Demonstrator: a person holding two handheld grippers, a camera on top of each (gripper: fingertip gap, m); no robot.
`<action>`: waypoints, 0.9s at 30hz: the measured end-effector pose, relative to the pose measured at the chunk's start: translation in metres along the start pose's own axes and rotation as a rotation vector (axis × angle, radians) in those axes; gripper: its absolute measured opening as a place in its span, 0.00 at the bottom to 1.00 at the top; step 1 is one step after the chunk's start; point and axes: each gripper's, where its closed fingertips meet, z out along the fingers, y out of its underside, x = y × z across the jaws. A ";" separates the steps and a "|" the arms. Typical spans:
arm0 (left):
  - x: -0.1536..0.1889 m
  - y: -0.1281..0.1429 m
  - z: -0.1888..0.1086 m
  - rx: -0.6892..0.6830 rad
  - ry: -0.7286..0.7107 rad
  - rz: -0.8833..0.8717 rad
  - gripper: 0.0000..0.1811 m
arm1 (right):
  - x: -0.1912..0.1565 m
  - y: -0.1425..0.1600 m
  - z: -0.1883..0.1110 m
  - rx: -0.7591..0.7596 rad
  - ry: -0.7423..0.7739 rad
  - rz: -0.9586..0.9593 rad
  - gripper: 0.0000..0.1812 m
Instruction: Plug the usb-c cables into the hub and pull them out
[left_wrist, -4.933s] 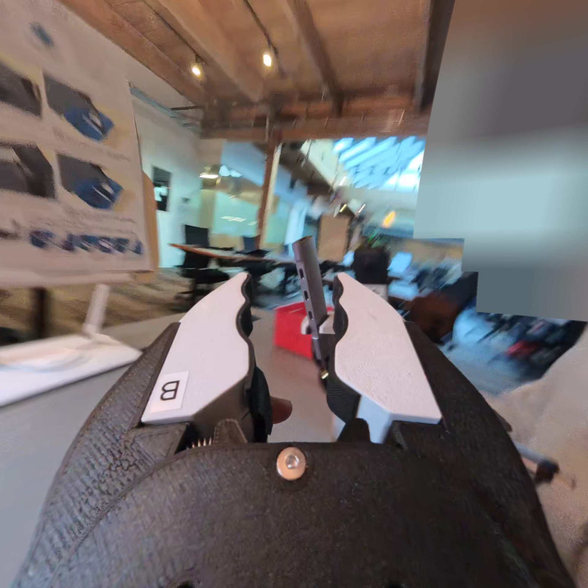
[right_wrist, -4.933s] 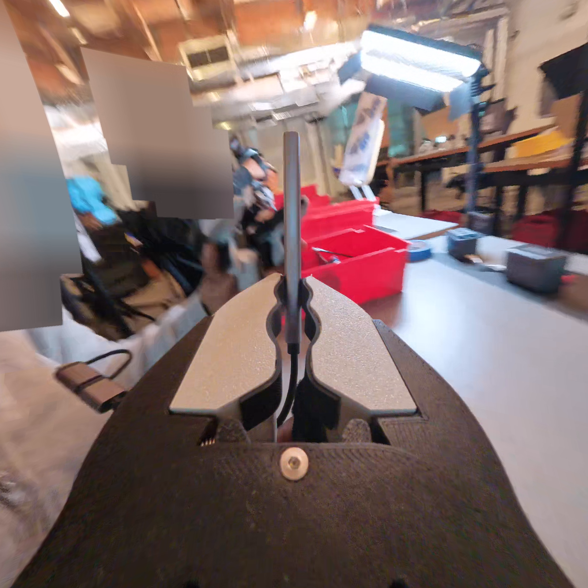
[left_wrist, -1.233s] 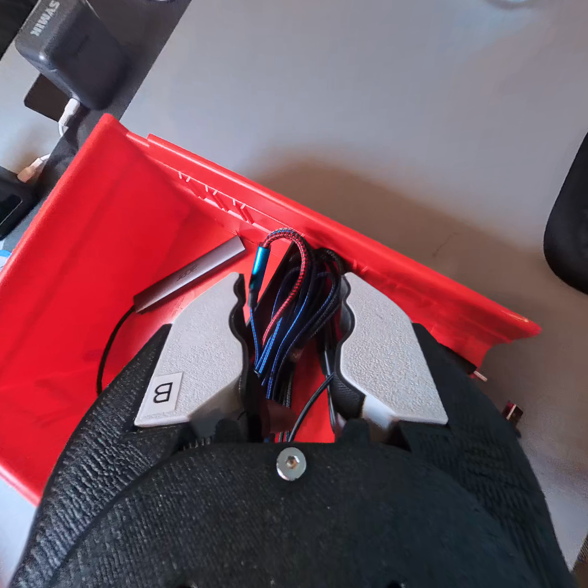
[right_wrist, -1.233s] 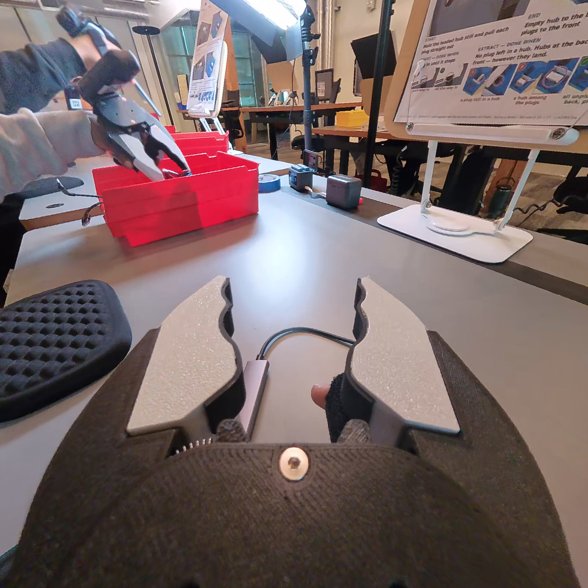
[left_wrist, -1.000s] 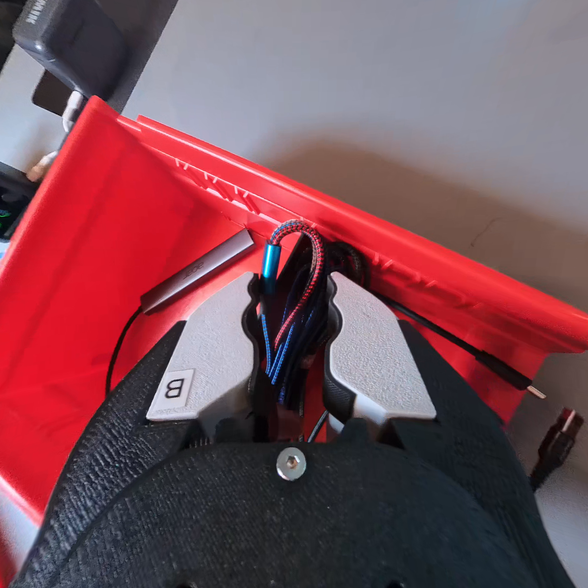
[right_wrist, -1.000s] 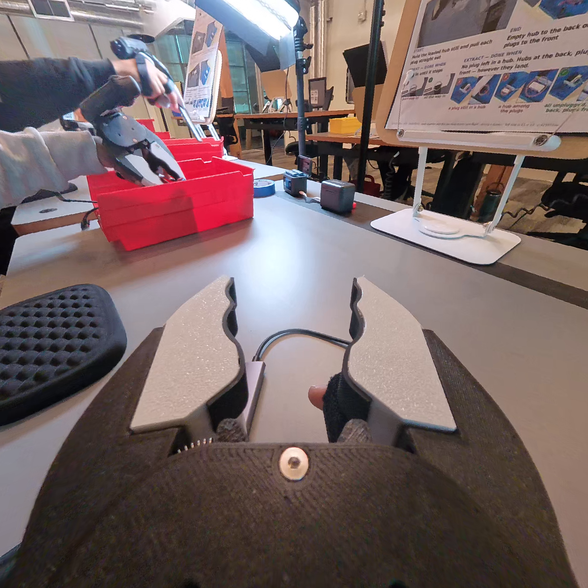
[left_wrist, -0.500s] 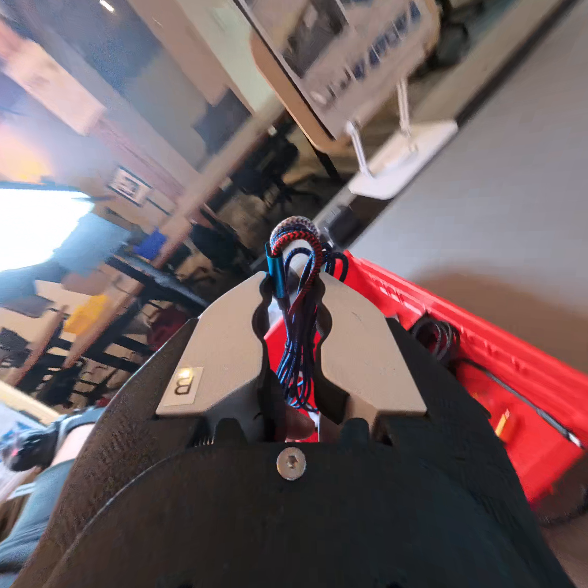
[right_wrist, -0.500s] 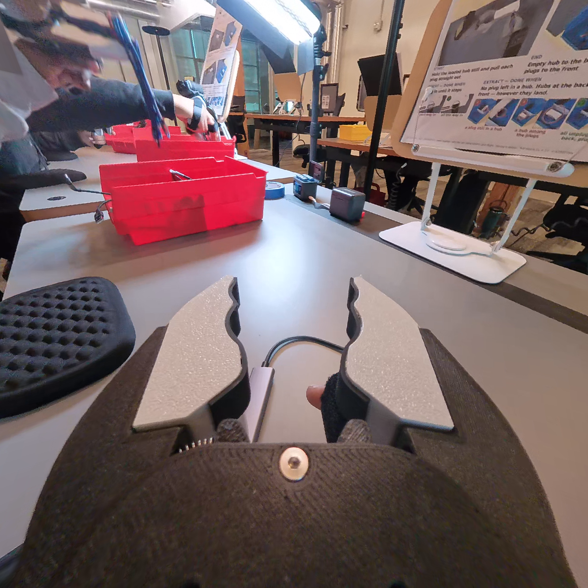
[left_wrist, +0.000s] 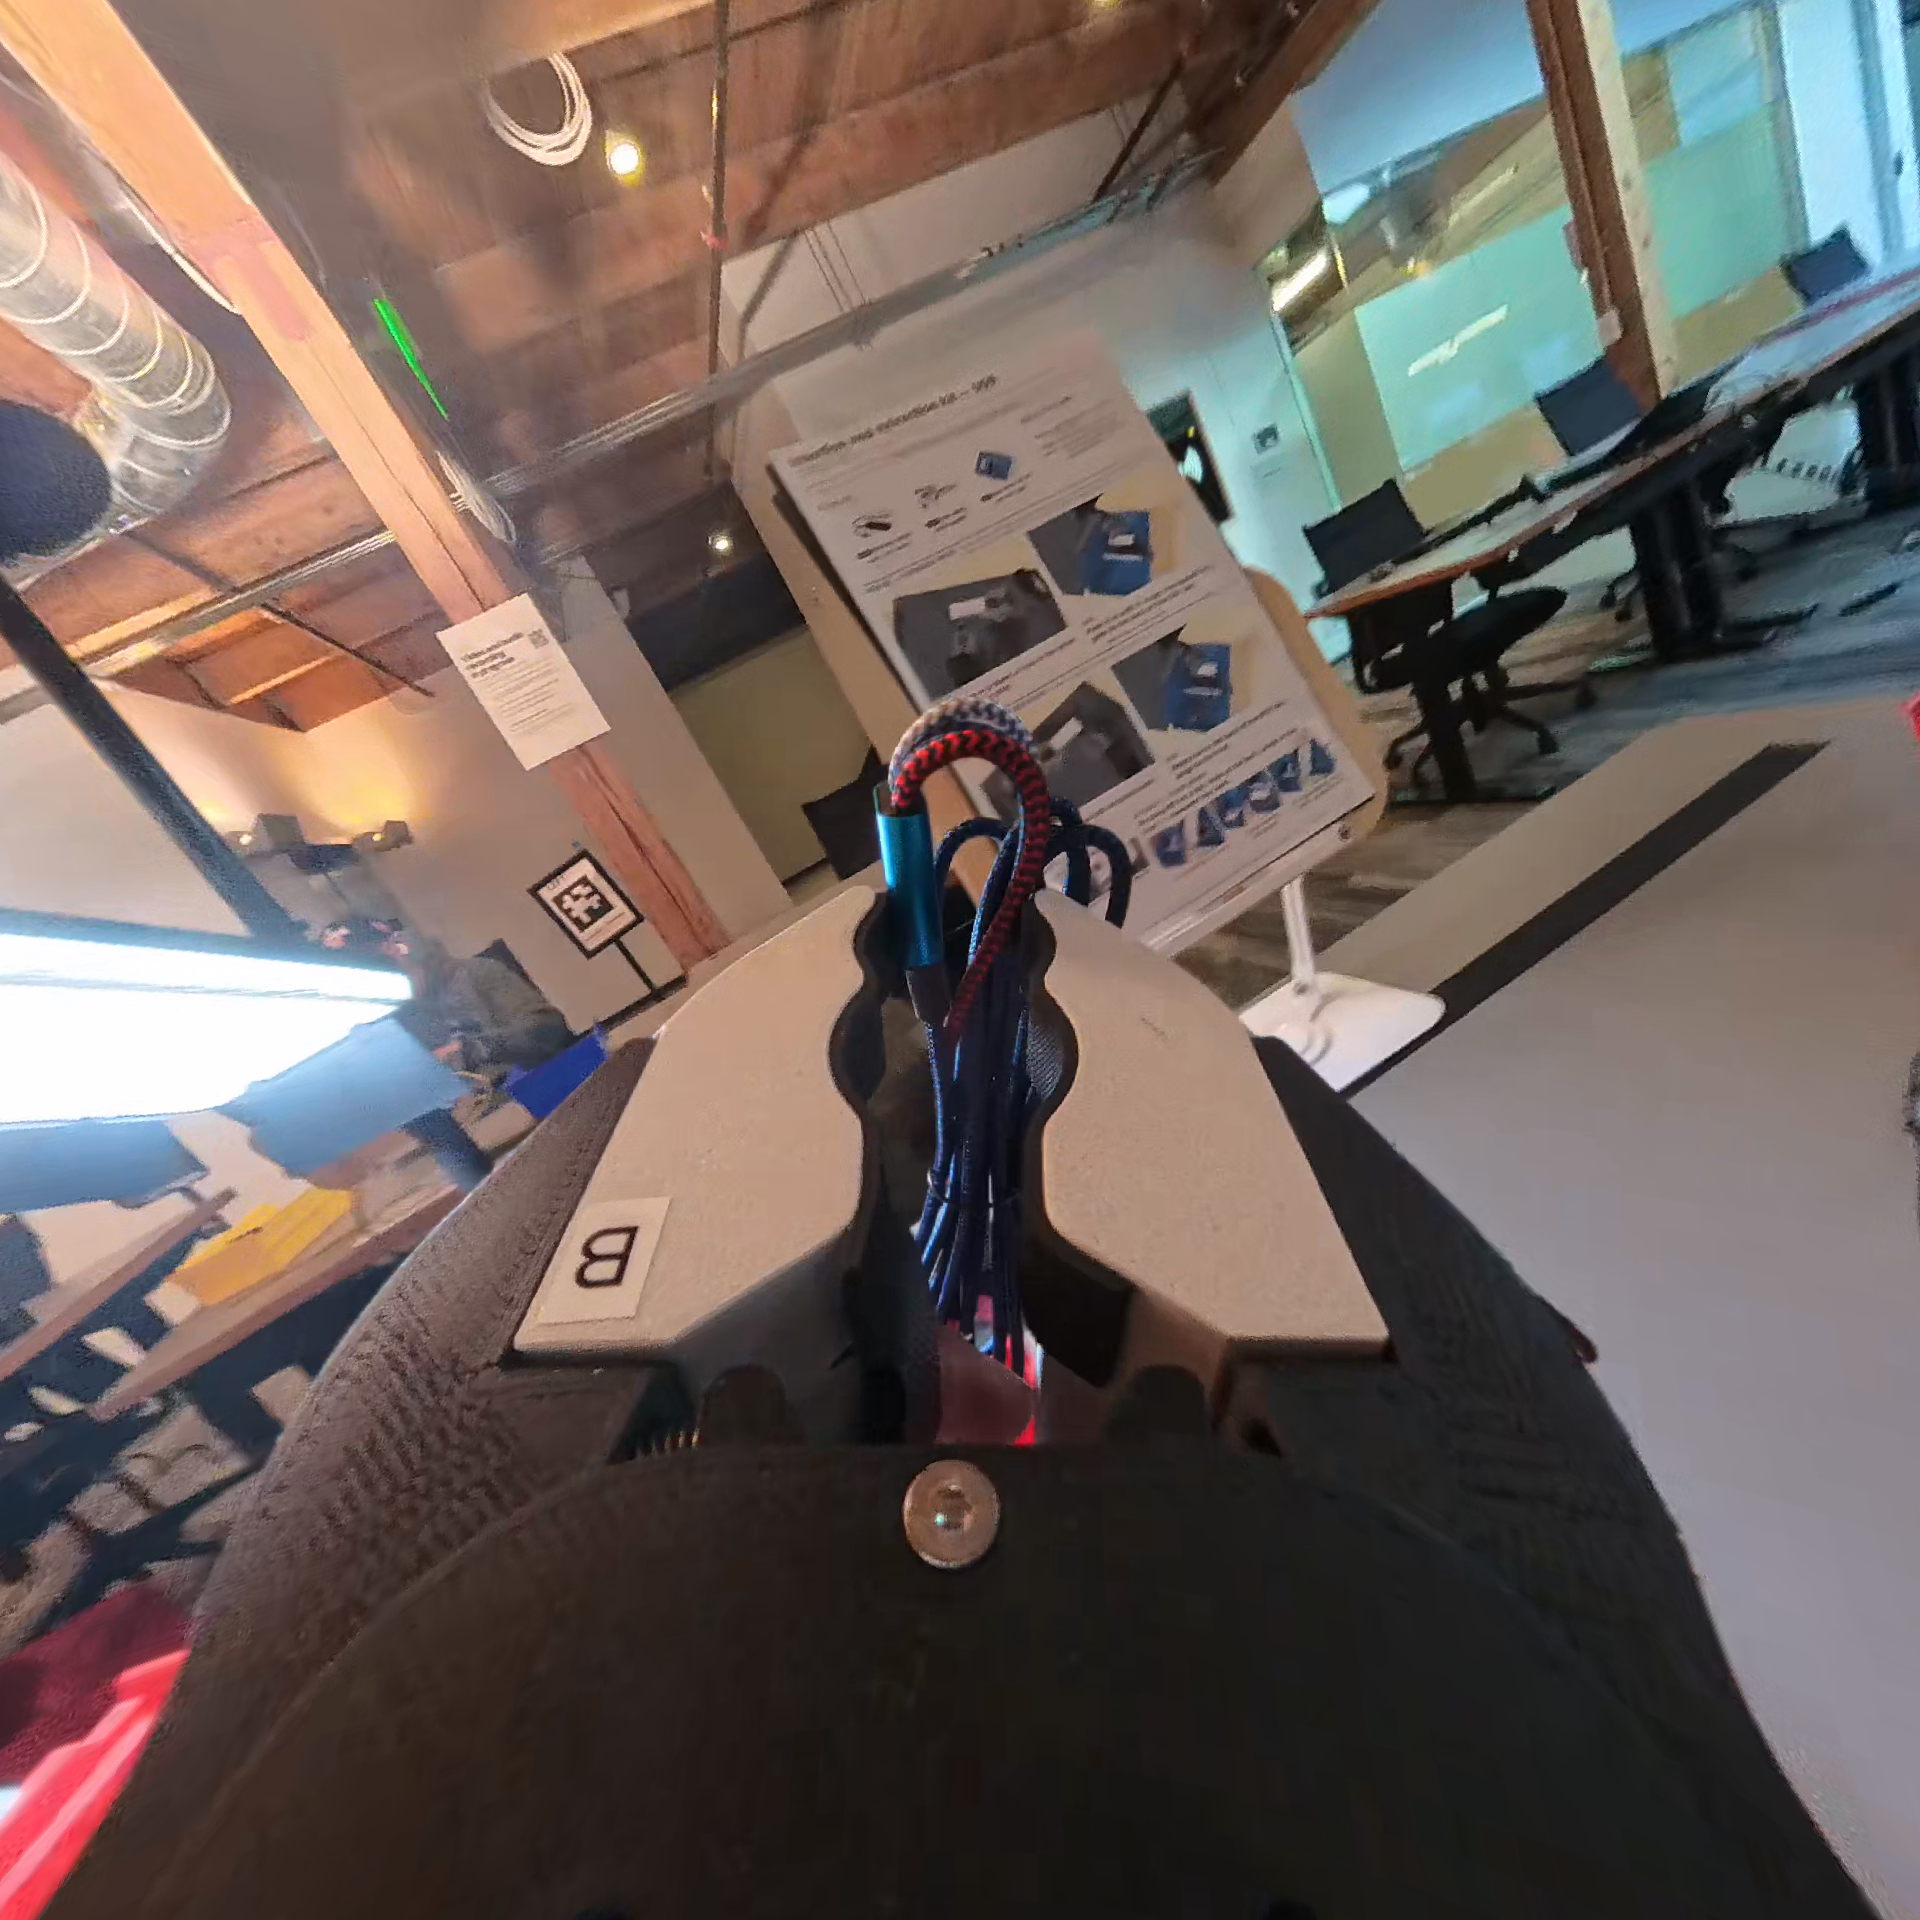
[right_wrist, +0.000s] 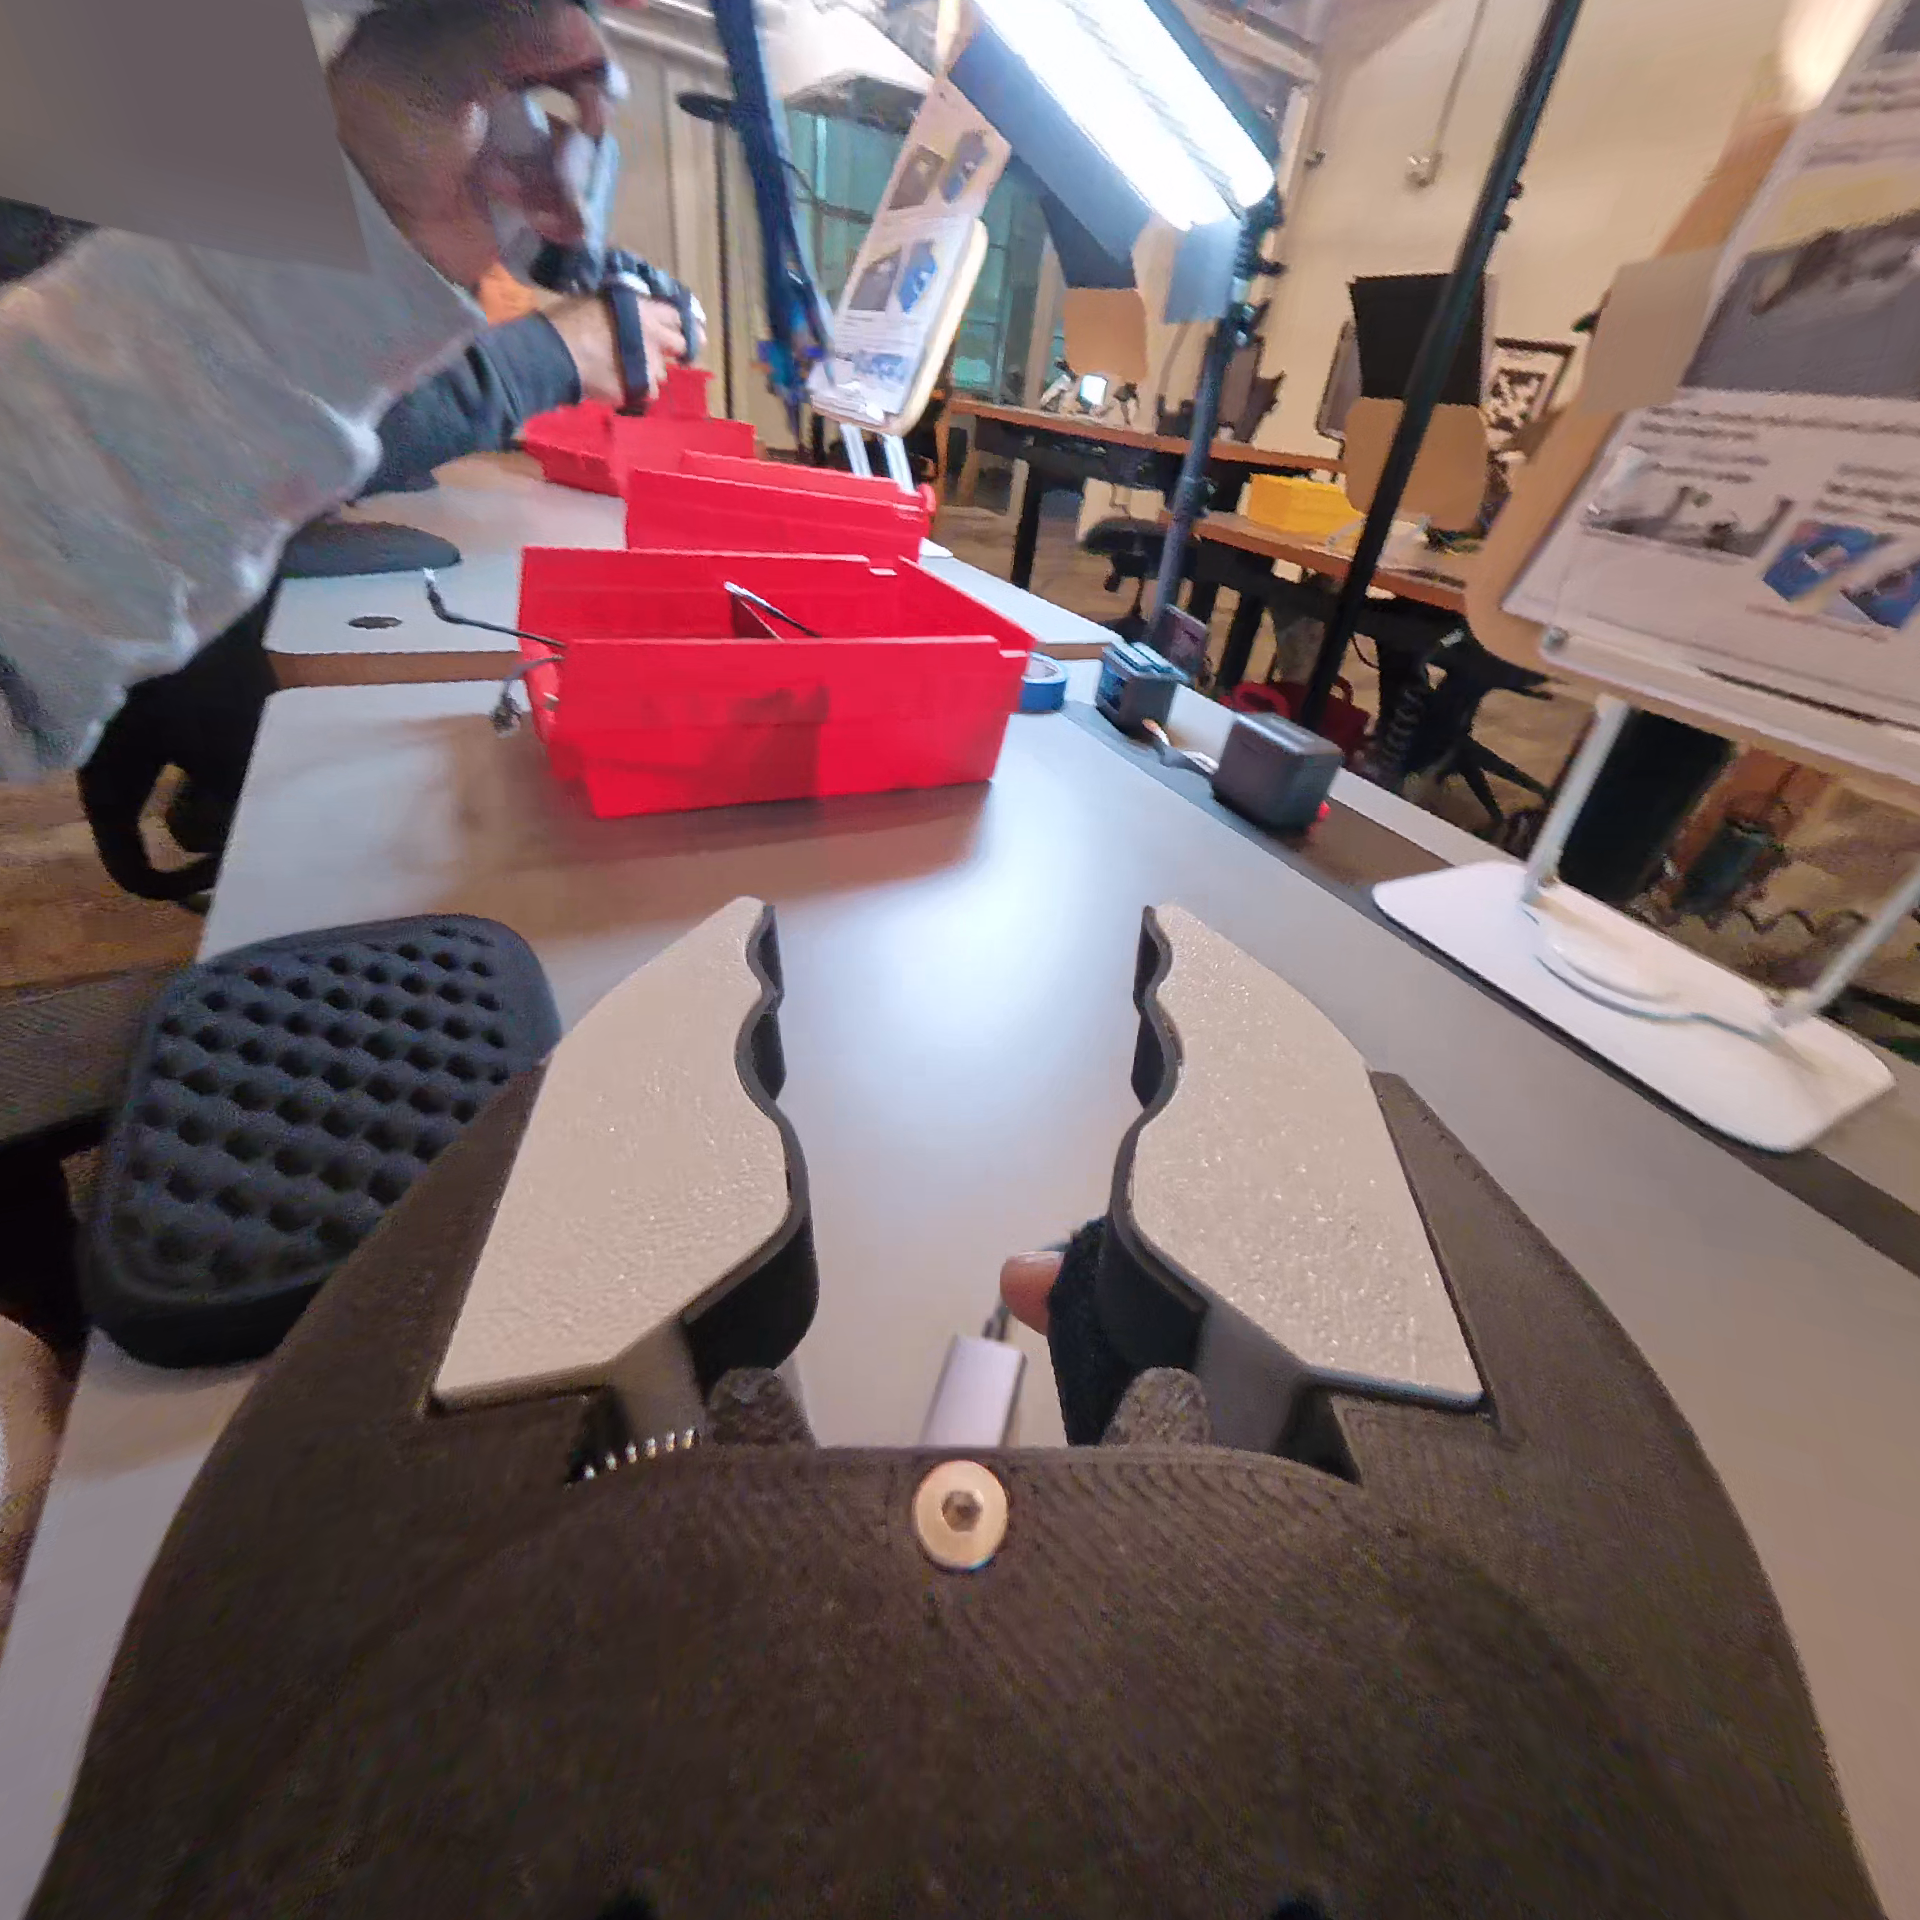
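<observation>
We had the left gripper (left_wrist: 956, 935) clenched on a bundle of braided usb-c cables (left_wrist: 977, 1049), raised clear of the grey table (left_wrist: 1621, 1091). Our right gripper (right_wrist: 954, 997) stood released over the table, the grey hub (right_wrist: 971, 1397) lying low between its fingers, well short of the red bin (right_wrist: 769, 696).

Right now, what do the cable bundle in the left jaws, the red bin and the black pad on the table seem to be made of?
Cable bundle: braided fabric sheath, red-black and blue weave visible; its blue plug shell looks like anodised metal, with a satin sheen.
Red bin: likely moulded plastic, smooth with a slight gloss and stepped rims.
Black pad: probably soft foam or rubber, matte and dimpled; the material is unclear.
</observation>
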 end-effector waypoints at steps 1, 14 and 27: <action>0.010 -0.002 0.005 0.023 0.005 -0.037 0.12 | -0.007 -0.006 0.004 0.009 -0.020 -0.012 0.36; 0.151 -0.042 0.040 0.367 0.264 -0.578 0.13 | -0.017 -0.049 0.075 0.066 0.078 -0.149 0.30; 0.171 -0.006 0.014 0.432 0.370 -0.911 0.23 | 0.003 -0.039 0.060 0.019 0.209 -0.402 0.05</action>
